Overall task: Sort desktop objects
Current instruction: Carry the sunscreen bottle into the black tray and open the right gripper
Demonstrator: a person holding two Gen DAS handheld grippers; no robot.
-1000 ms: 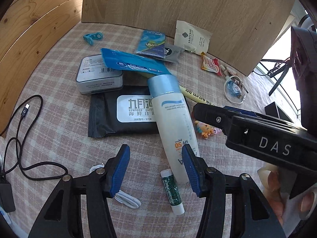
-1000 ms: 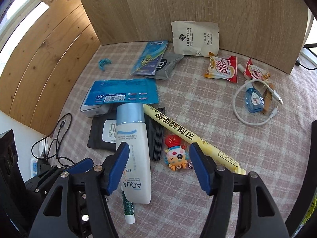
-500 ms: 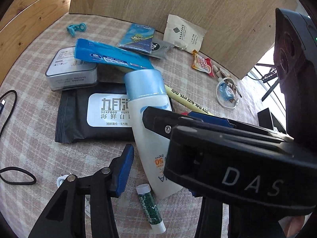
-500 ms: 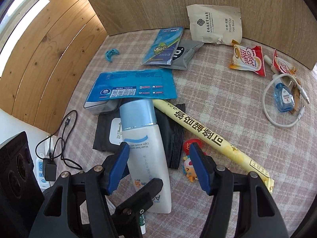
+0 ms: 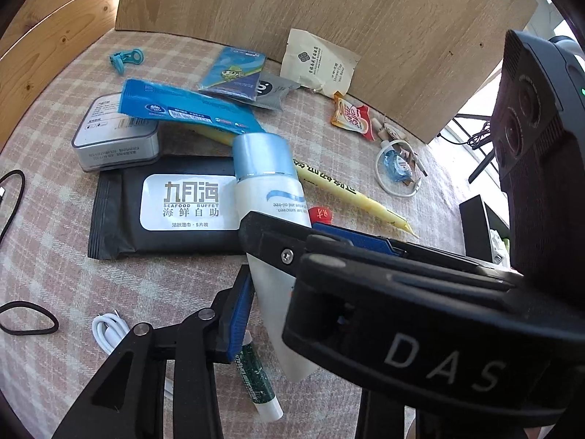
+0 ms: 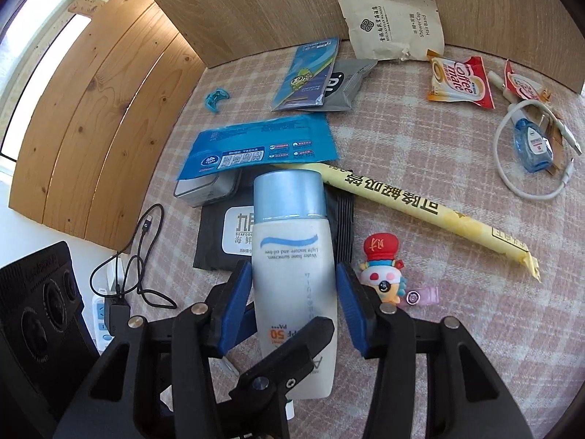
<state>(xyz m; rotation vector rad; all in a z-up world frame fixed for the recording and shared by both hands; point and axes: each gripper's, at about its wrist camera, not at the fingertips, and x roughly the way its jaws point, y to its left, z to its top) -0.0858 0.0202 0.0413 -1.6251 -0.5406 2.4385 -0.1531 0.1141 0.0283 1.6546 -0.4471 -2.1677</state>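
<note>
The sunscreen bottle [image 6: 292, 274] lies across the black wipes pack [image 6: 234, 234], the right gripper [image 6: 294, 307] having just been closing its pads onto its flanks, and the left gripper [image 5: 278, 314], likewise just narrowing at its base, risks knocking it askew.

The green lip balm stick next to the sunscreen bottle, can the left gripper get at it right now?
Probably not cleanly. The lip balm lies close by the left gripper, but the sunscreen bottle sits between its closing jaws and the right gripper crosses just above, crowding the way.
</note>
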